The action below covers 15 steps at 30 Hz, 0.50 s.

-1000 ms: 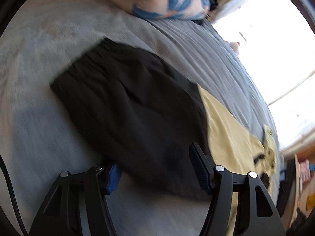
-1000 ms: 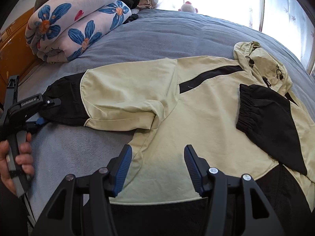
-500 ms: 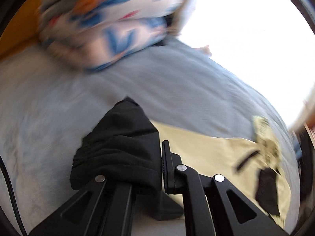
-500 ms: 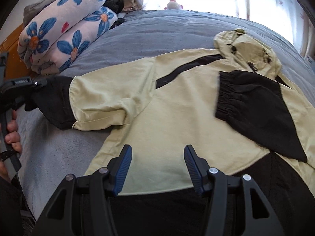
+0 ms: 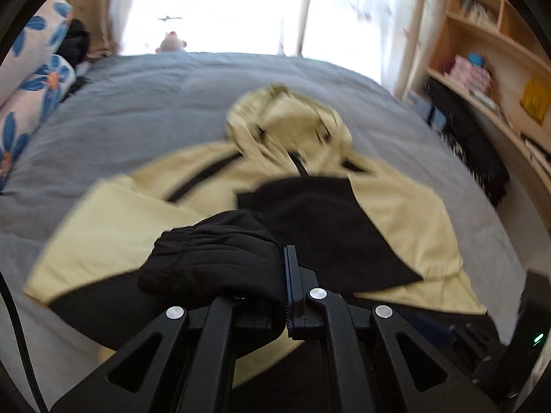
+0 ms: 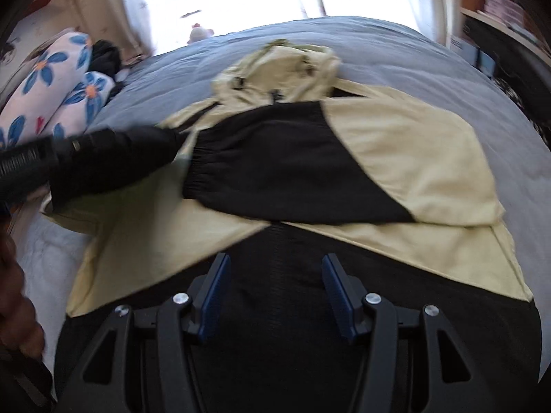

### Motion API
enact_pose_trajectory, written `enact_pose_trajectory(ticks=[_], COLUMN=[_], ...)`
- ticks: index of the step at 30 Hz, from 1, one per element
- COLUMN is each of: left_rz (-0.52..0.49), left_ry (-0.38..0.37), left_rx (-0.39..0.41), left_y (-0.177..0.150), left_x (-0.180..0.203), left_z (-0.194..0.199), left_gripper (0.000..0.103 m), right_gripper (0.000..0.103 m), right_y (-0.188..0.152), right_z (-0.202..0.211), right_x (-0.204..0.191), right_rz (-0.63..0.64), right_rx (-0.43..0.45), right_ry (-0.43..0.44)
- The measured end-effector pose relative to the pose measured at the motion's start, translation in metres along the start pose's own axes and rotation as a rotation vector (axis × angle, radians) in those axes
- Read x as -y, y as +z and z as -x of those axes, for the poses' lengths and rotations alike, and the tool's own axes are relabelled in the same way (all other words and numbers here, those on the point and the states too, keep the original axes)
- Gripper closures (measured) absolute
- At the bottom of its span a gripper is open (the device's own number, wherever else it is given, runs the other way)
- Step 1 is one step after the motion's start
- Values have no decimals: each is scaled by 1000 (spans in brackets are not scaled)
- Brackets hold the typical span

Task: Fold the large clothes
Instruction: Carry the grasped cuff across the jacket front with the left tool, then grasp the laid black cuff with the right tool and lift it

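Note:
A pale yellow and black hooded jacket (image 6: 406, 151) lies flat on the grey bed (image 6: 396, 51); it also shows in the left wrist view (image 5: 403, 206). Its right sleeve (image 6: 275, 165) is folded across the chest. My left gripper (image 5: 280, 275) is shut on the black cuff of the left sleeve (image 5: 213, 258) and holds it above the jacket's body. In the right wrist view the left gripper (image 6: 31, 161) comes in from the left with that cuff (image 6: 113, 158). My right gripper (image 6: 273, 292) is open and empty above the black hem (image 6: 275, 309).
Rolled floral bedding (image 6: 51, 93) and a dark bundle (image 6: 106, 58) lie at the bed's far left. A small plush toy (image 5: 170, 43) sits by the bright window. Wooden shelves (image 5: 492, 62) stand to the right of the bed.
My left gripper closed on the black left cuff, lifted it off the bed and carried it right over the jacket. My right gripper moved toward the hem and stayed open.

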<state>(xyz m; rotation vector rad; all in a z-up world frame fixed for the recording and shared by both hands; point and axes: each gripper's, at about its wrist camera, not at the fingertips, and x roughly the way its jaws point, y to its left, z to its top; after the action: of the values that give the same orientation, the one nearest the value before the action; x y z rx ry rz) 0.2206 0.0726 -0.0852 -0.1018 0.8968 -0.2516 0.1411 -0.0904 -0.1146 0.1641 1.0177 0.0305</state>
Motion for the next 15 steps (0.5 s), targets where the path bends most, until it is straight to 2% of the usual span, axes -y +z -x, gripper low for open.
enact_pose_trajectory(ticks=[4, 5, 7, 9, 10, 11, 12, 15], left_rz=[-73, -87, -94, -71, -59, -45, -35, -23], left_ry=[33, 46, 43, 3, -19, -45, -66, -127], left_rx=[-103, -130, -166, -189, -194, -195, -192, -193], left_y=[-35, -42, -57, -60, -59, -58, -57, -54], left_x=[16, 16, 17, 15, 14, 11, 8, 0], left_z=[-32, -40, -39, -39, -34, -28, -22, 2], left_gripper=[100, 96, 83, 60, 51, 37, 30, 28], right_gripper=[48, 48, 48, 48, 48, 48, 48, 48], right_y=[-7, -9, -11, -11, -11, -9, -7, 0], right_z=[-8, -9, -12, -13, -12, -13, -13, -14], right_x=[34, 38, 44, 43, 43, 41, 39, 31], right_rz=[-54, -61, -70, -64, -61, -59, -58, -58], right_rx=[-38, -45, -54, -54, -53, -53, -55, -57], right_ry=[-24, -23, -14, 1, 8, 21, 41, 101])
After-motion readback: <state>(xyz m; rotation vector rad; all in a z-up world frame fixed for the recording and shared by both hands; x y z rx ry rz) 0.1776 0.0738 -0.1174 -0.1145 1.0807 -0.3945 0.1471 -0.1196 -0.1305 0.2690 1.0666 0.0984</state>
